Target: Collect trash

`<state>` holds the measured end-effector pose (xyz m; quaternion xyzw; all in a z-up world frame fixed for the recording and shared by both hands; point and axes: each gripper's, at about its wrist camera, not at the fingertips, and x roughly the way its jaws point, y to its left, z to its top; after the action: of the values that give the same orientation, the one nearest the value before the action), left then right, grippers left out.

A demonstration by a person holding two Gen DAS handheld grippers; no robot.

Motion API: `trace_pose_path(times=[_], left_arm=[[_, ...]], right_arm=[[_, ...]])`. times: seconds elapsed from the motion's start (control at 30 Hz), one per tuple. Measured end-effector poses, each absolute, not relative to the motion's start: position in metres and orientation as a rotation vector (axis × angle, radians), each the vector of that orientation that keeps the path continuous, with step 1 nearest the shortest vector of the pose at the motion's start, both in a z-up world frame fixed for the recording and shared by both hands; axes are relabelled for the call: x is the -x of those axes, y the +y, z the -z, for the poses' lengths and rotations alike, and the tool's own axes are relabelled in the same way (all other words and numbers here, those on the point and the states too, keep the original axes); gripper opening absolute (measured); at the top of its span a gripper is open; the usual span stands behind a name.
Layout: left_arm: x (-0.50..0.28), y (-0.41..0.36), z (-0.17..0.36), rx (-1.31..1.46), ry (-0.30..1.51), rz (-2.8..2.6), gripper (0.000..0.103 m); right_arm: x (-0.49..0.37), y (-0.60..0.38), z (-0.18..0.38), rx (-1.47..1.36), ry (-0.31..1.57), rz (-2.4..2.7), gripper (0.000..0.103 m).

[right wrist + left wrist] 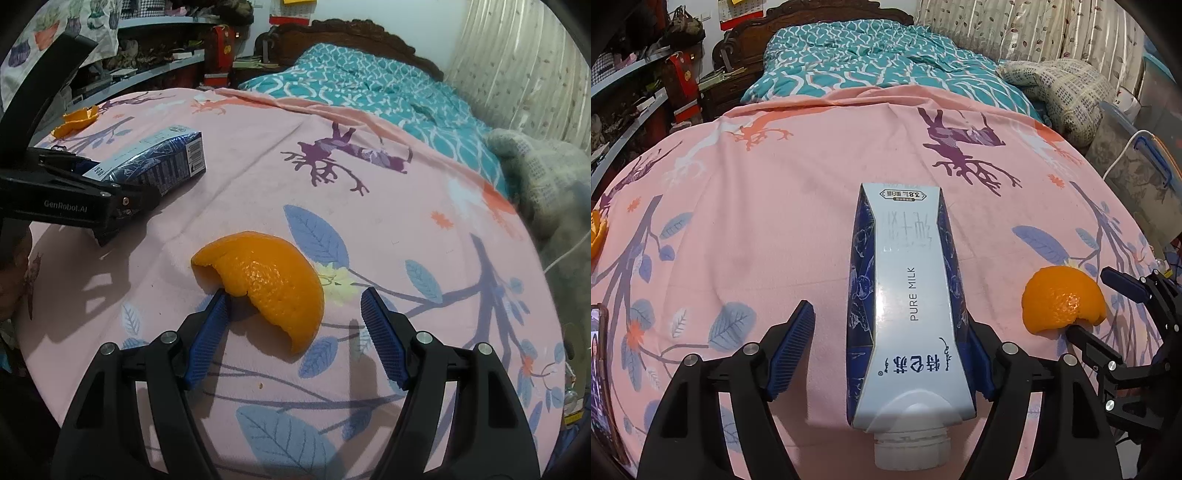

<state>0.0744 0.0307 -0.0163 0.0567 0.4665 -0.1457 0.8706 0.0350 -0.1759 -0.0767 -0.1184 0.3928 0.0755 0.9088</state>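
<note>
A blue and white milk carton (905,295) lies flat on the pink printed sheet (757,229), its white cap toward the camera. My left gripper (886,314) is open around it. The left pad (792,350) stands clear of the carton, and the right pad is mostly hidden against the carton's side. A domed piece of orange peel (273,284) lies to the carton's right, between the open jaws of my right gripper (295,295). Its left fingertip (219,301) is at the peel's torn edge. A second orange peel (75,120) lies beyond the carton (162,162), near the sheet's far left edge.
A teal patterned quilt (871,66) covers the bed's far half, with a wooden headboard behind it. Cluttered shelves (155,70) run along the left. A folded blanket (1060,92) and clear plastic boxes (1137,173) stand on the right. A phone (598,373) lies at the near left.
</note>
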Motion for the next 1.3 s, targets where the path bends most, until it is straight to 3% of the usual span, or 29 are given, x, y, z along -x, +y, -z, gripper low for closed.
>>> trace_pose_path(times=[0.33,0.7,0.77,1.3], left_arm=[[-0.074,0.029,0.018,-0.139,0.967,0.299,0.072],[-0.075,0.031,0.02,-0.146,0.965,0.29,0.08],[-0.075,0.031,0.02,-0.146,0.969,0.285,0.087],[-0.077,0.033,0.023,-0.139,0.976,0.274,0.094]], right_arm=[[-0.042,-0.171,0.075,0.262,0.808,-0.16,0.074],[-0.047,-0.169,0.079,0.255,0.837,-0.179,0.074],[-0.047,-0.169,0.079,0.252,0.838,-0.18,0.074],[-0.05,-0.173,0.08,0.225,0.85,-0.193,0.074]])
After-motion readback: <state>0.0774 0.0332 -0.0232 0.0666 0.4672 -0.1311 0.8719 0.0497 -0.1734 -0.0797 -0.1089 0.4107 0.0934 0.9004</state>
